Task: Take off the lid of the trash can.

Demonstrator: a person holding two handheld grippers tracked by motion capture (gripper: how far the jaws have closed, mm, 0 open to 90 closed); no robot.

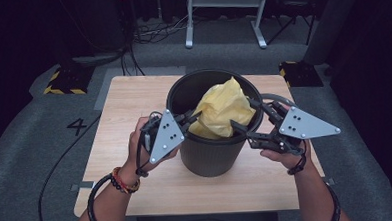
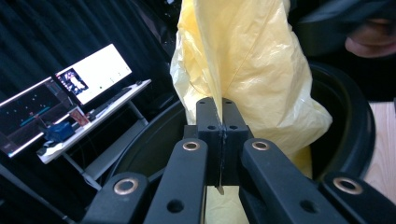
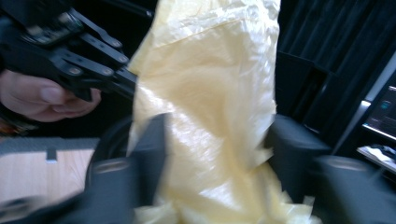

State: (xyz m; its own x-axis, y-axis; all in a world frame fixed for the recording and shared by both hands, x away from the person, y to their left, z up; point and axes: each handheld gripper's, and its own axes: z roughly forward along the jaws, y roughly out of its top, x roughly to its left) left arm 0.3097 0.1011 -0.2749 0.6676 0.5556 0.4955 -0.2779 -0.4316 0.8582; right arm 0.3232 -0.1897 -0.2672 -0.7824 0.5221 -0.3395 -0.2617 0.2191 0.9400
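Note:
A black ribbed bin [image 1: 208, 155] stands in the middle of the wooden table [image 1: 129, 108], with a crumpled yellow plastic bag [image 1: 220, 109] rising out of it. My left gripper [image 1: 197, 118] is at the bin's left rim. In the left gripper view, that gripper [image 2: 222, 109] is shut on a fold of the bag [image 2: 252, 60] above the bin's rim [image 2: 345, 116]. My right gripper [image 1: 244, 116] reaches in from the right rim. In the right gripper view its blurred jaws stand wide apart either side of the bag [image 3: 210, 70], so this gripper [image 3: 217, 135] is open. The left gripper [image 3: 128, 81] shows beyond.
A white desk frame [image 1: 225, 19] and loose cables lie on the grey floor behind the table. Yellow-and-black striped bases [image 1: 65, 81] [image 1: 300, 73] sit at both far corners. Lit monitors [image 2: 93, 74] stand on a side desk. The table's front edge is near my forearms.

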